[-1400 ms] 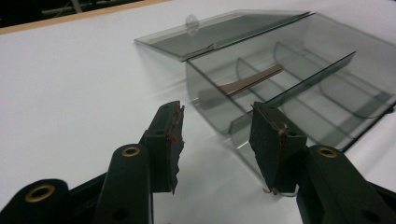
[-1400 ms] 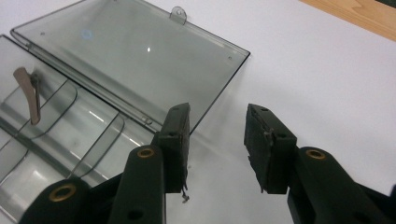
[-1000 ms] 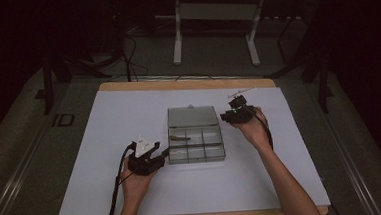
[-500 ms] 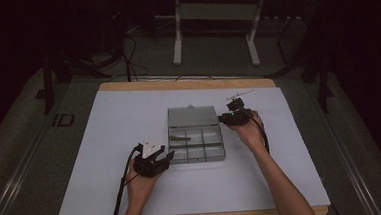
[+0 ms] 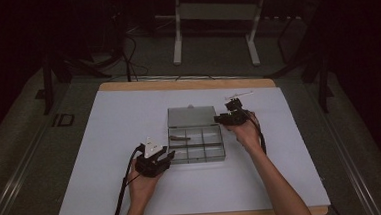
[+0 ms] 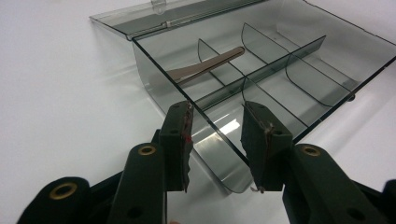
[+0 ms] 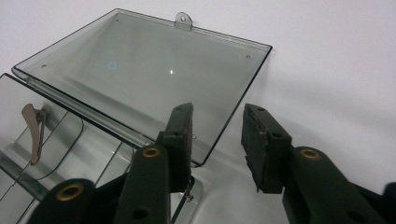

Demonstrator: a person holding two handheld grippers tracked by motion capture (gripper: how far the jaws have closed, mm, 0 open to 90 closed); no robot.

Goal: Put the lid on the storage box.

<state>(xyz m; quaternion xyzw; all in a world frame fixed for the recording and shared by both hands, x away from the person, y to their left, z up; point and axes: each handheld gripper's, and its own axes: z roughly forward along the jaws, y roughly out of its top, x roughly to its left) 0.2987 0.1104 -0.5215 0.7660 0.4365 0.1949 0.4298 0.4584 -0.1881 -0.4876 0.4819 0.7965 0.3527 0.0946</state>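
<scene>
A clear compartment box (image 5: pixel 196 143) is seen at the middle of the white table (image 5: pixel 105 142), its lid (image 5: pixel 191 116) laid flat open behind it. The left gripper (image 5: pixel 167 158) is held at the box's near-left corner — its jaws have just been closing, with the front wall (image 6: pixel 219 140) between them but not pressed. The right gripper (image 5: pixel 220 118) is held at the lid's right edge — its jaws have just been opening, nothing gripped. A brown clip (image 6: pixel 205 66) is seen lying in a rear compartment.

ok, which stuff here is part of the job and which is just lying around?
In the job:
- clear compartment box, lid open flat
- metal clip in one compartment
- left hand-held gripper, jaws astride the box's near wall
- right hand-held gripper, at the lid's corner

Lying about:
- white mat
- stand behind the table
</scene>
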